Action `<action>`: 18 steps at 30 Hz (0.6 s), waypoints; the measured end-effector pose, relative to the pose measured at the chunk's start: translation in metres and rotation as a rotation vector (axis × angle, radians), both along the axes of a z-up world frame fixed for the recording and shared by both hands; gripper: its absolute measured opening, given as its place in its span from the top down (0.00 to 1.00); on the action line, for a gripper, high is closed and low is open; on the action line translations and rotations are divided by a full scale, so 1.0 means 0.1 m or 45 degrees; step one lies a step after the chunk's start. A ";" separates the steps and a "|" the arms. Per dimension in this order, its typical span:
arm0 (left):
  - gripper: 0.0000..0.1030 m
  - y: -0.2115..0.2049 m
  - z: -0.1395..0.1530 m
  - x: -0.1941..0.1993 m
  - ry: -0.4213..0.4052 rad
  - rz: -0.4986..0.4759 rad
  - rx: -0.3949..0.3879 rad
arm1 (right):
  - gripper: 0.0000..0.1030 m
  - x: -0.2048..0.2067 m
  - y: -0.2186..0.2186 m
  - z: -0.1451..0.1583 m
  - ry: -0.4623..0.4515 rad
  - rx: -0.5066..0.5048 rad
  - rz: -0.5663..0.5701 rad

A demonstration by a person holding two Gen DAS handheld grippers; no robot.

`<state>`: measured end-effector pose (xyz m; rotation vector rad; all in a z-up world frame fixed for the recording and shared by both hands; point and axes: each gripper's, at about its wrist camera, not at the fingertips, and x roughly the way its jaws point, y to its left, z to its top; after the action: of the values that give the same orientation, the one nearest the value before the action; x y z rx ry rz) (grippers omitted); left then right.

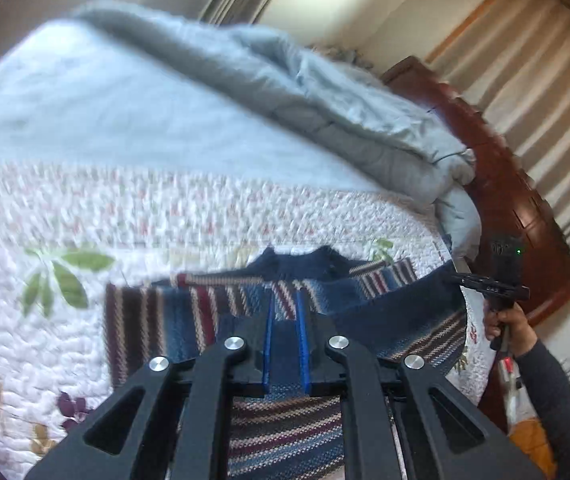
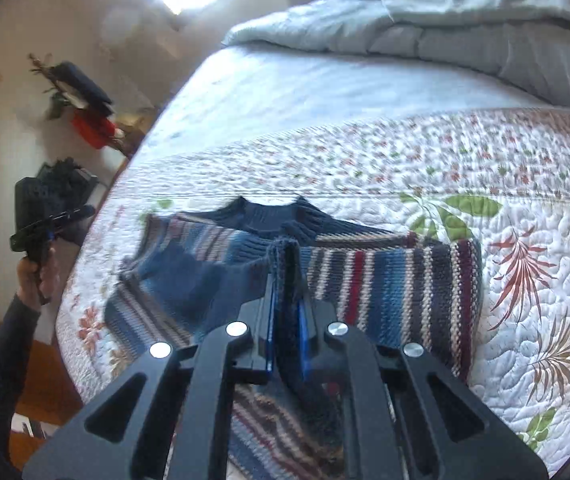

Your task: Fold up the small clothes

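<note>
A small striped knit sweater [image 1: 157,320] in navy, maroon and cream lies on a floral quilt [image 1: 85,220], collar away from me. In the left wrist view my left gripper [image 1: 285,296] is shut on its near edge, with knit pinched between the blue pads and lifted off the bed. At the far right my right gripper [image 1: 455,276], held by a hand [image 1: 505,324], grips the sweater's other corner. The right wrist view shows the right gripper [image 2: 285,276] shut on a folded navy edge of the sweater [image 2: 385,276]. The left gripper [image 2: 91,211] is at the left, past the bed's side.
A bunched grey-blue duvet [image 1: 285,100] [image 2: 465,20] lies across the far part of the bed. A dark wooden bed frame [image 1: 505,200] and curtains [image 1: 525,60] stand to the right. A red item [image 2: 93,128] and dark objects sit by the wall at left.
</note>
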<state>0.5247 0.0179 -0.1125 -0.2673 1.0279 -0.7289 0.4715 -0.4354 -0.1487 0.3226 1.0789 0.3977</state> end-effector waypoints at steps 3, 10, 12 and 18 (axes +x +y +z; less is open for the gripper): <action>0.90 -0.12 -0.39 0.08 0.111 -0.047 0.088 | 0.92 0.03 -0.01 -0.25 0.074 -0.030 0.010; 0.60 -0.34 -1.11 0.22 0.341 -0.140 0.178 | 0.89 -0.03 -0.18 -0.58 0.147 0.021 -0.042; 0.47 -0.35 -1.19 0.31 0.371 -0.131 0.171 | 0.89 -0.04 -0.21 -0.60 0.153 0.044 -0.049; 0.47 -0.50 -1.33 0.41 0.431 -0.226 0.187 | 0.87 0.03 -0.25 -0.71 0.168 0.073 -0.039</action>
<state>0.5660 -0.0324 -0.2451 -0.1767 1.4341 -0.7791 0.4742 -0.4605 -0.2196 0.4203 1.1916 0.3841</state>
